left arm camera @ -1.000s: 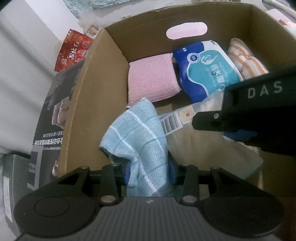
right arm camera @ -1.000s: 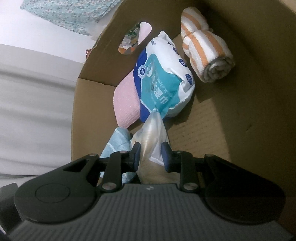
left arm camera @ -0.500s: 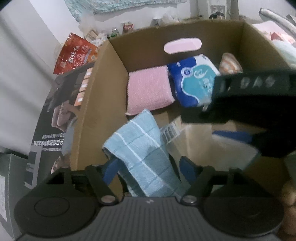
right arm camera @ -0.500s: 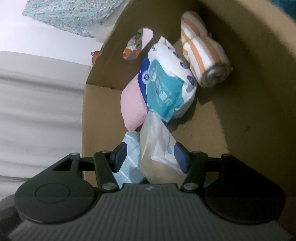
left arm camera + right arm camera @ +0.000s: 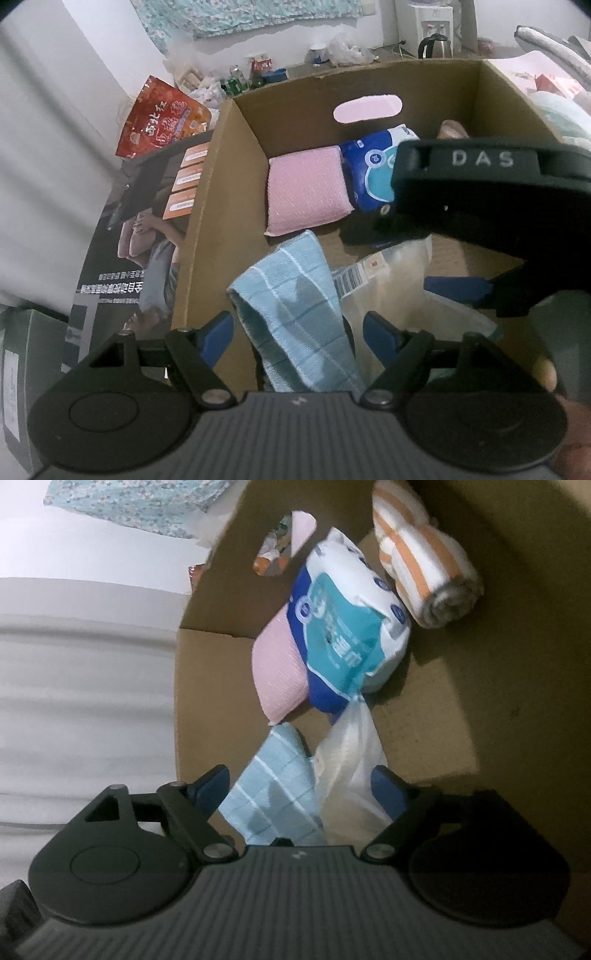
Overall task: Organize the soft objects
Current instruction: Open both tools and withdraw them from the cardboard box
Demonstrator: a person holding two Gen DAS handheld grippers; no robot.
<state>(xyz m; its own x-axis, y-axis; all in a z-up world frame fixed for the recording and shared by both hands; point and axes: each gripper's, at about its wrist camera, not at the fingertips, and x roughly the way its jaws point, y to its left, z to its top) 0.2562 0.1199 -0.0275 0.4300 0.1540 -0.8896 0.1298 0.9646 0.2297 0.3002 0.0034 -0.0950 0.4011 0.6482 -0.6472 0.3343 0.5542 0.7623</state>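
Note:
Inside the cardboard box [image 5: 207, 236] lie a pink sponge cloth [image 5: 306, 192], a blue wipes pack [image 5: 369, 177] and a rolled orange-striped towel [image 5: 424, 561]. A light blue checked cloth [image 5: 295, 306] lies between the jaws of my left gripper [image 5: 299, 330]. Those jaws are opening and the pads stand clear of the cloth. A clear plastic bag [image 5: 351, 760] with a barcode label lies beside the cloth. My right gripper [image 5: 299, 784] hangs just over both, its jaws also opening, with no pad pressing on either.
A red snack bag [image 5: 159, 118] and a dark printed carton [image 5: 140, 236] lie left of the box. Bottles and a kettle [image 5: 436, 44] stand along the far wall. A white sheet [image 5: 85, 686] borders the box. A person's fingers [image 5: 546, 373] show at the lower right.
Both grippers went from shut to open: the left let go of the blue cloth, the right let go of the clear bag. The left gripper rose a little above the box.

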